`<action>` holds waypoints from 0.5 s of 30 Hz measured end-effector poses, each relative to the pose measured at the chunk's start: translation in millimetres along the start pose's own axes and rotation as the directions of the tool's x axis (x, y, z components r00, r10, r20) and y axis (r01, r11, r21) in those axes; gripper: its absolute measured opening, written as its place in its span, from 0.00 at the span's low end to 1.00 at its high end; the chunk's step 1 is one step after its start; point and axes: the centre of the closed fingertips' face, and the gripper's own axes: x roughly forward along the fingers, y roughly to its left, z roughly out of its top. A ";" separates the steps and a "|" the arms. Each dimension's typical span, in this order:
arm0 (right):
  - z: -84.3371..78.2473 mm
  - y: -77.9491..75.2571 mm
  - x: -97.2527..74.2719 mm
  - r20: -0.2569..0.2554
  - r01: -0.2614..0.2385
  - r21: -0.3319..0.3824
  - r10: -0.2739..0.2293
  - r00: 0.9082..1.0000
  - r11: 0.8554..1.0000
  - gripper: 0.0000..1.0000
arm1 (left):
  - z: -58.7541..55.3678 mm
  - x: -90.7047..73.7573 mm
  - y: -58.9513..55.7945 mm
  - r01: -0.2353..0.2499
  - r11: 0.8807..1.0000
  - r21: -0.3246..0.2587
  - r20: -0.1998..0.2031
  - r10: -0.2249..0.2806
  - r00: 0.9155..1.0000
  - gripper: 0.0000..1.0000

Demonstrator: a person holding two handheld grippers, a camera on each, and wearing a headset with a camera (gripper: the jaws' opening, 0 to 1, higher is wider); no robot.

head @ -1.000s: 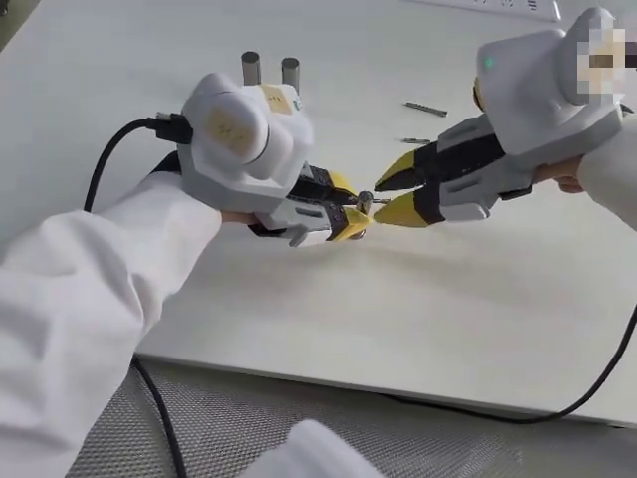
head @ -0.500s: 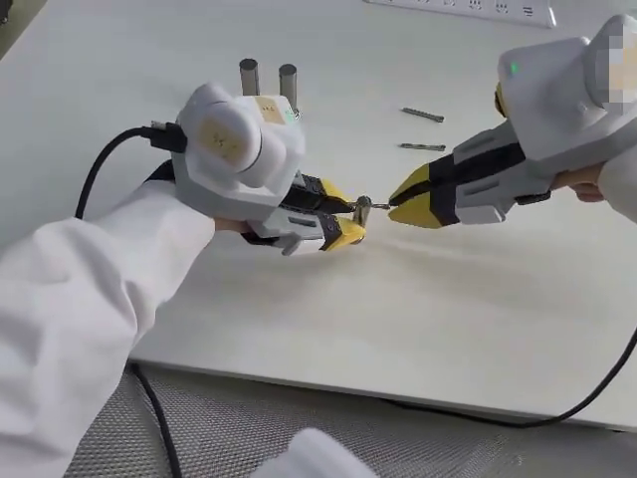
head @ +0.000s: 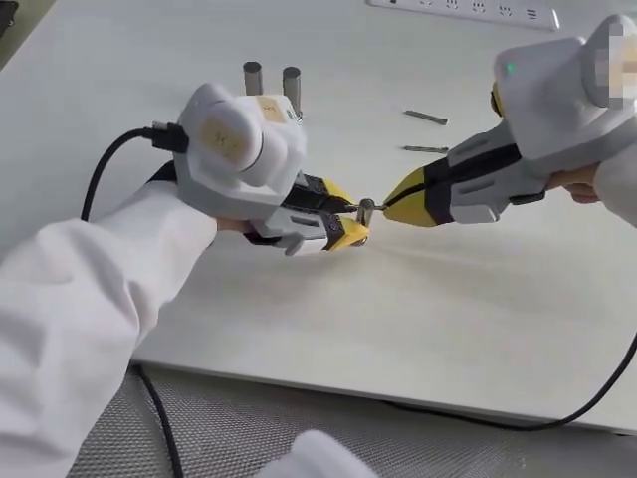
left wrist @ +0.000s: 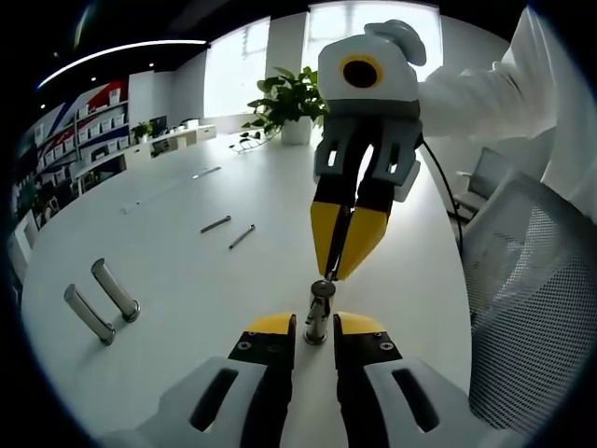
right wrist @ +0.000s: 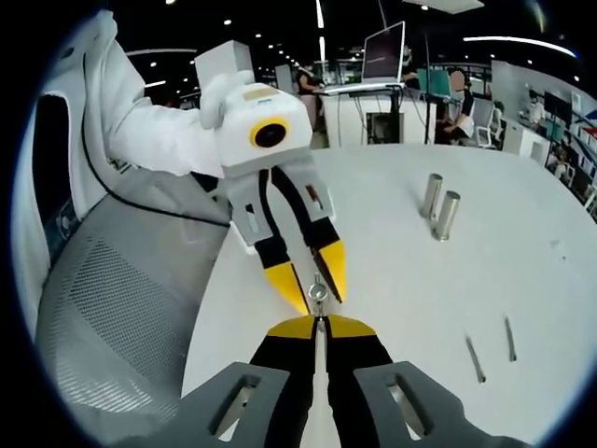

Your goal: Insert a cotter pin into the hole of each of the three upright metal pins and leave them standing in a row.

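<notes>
One insertion, likely the first, is being worked. A metal pin (head: 365,212) is being clamped upright over the table (head: 299,329) by the left gripper (head: 350,225). The right gripper (head: 396,204), jaws pressed together, is apparently pinching a cotter pin (right wrist: 319,327) at the pin's hole. Fine alignment is being called for next, as two spare cotter pins (head: 425,149) are lying beyond.

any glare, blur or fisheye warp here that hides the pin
Head view: even light, soft shadows on the table, pin small but sharp. Left gripper view: fisheye curves the table edge, windows blow out white behind the right tool, pin clear. Right gripper view: darker room with ceiling lights, pin sharp at the left tool's tips.
</notes>
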 end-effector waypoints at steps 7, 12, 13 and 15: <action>3.3 -1.6 2.3 0.002 -0.006 -0.032 0.006 1.000 0.999 0.00 | 0.6 0.1 -2.2 0.007 1.000 -0.001 0.002 -0.007 1.000 0.18; 3.0 -1.9 2.8 0.004 -0.002 -0.024 0.002 1.000 1.000 0.00 | -0.5 0.1 -4.8 0.016 1.000 -0.002 -0.002 -0.016 1.000 0.20; 3.4 -2.4 3.0 0.006 0.000 -0.024 0.000 1.000 1.000 0.02 | -0.7 -0.1 -4.5 0.014 1.000 -0.002 -0.002 -0.014 1.000 0.22; 3.5 -5.5 3.1 0.010 0.016 -0.020 -0.015 1.000 1.000 0.11 | -1.2 -0.9 -2.4 0.004 1.000 -0.008 -0.003 -0.004 1.000 0.29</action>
